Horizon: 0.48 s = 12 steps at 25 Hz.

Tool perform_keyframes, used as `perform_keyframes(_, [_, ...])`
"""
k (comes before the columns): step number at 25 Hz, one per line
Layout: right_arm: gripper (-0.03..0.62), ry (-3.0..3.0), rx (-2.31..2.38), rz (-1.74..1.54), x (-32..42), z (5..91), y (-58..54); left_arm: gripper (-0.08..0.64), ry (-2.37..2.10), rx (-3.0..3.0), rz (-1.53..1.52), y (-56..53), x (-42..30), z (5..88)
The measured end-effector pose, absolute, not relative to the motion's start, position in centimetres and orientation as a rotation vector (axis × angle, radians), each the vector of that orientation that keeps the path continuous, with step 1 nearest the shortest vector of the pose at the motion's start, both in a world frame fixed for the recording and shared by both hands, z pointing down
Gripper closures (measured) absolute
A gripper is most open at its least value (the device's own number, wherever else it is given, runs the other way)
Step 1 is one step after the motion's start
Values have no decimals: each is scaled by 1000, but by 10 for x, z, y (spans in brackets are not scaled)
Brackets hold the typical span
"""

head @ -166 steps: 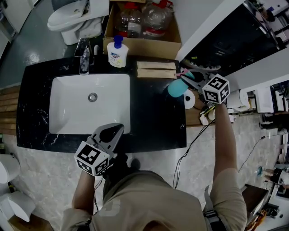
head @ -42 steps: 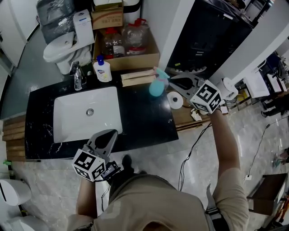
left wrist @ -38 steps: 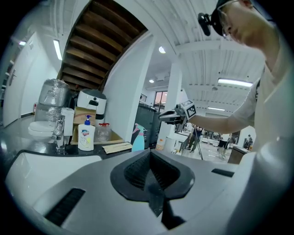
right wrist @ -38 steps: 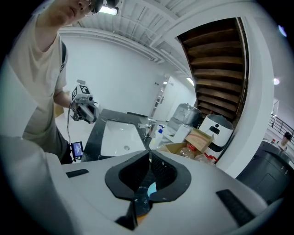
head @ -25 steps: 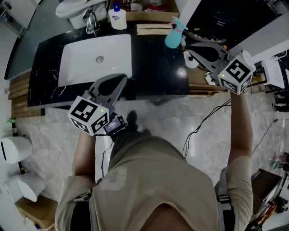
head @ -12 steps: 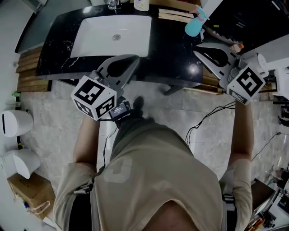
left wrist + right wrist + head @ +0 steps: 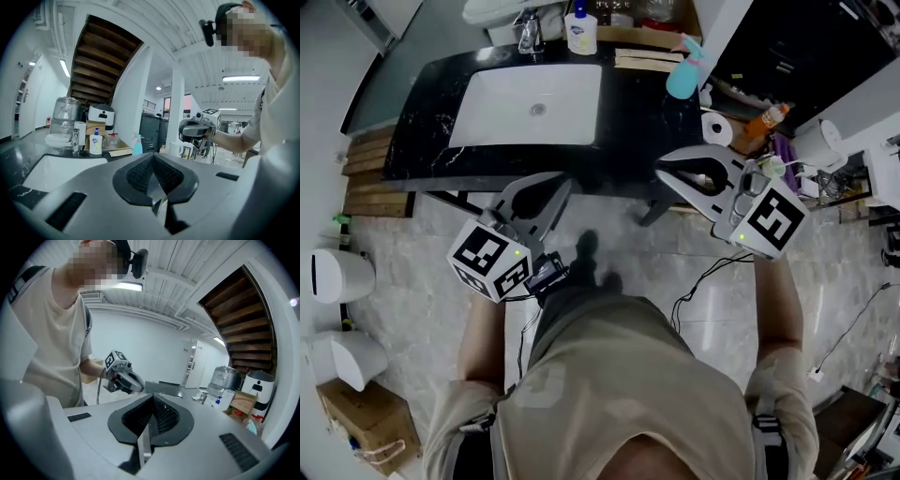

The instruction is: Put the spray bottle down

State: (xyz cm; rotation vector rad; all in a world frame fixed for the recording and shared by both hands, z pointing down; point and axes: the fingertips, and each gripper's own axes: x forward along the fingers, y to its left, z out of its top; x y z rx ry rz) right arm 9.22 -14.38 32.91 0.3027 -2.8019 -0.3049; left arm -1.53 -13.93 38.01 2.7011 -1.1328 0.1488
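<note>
Spray bottle [image 7: 682,77] is standing upright on the black worktop [image 7: 628,122], at the far right corner. It's just beside the wooden slats [image 7: 642,60] & near the paper roll [image 7: 716,129]. Nothing is touching it.

Left gripper [image 7: 560,181] is hovering at the worktop's near edge, in front of the sink basin [image 7: 530,103]. Its jaws are sitting pressed together w/ nothing btw them. Right gripper [image 7: 662,172] is hanging off the front right corner, pointing across toward the left one. Its jaws are likewise closed & empty, well apart from the bottle.

Judging by this, the put-down is looking done, i.e. what's left is leaving the bottle undisturbed. Doing that well:
- Any sweep of the right gripper should be going along the near side, not back over the far right corner. The bottle is prob. light & top-heavy w/ its trigger head, so a brush from a jaw or the marker cube could be tipping it.
- The bottle is sitting close to the worktop's right edge, so a nudge that way is the main risk. If repositioning is wanted, it should be going inward, toward the basin side.
- Jaws staying closed is fine while nothing needs gripping. It keeps the tips narrow around the slats & roll.
</note>
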Motion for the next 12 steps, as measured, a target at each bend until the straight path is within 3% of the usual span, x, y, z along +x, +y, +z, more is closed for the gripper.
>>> perform_keyframes(12, [571,-2918,476,-17,94,384,-121,551,-1189,2622,222,-127,-32,395])
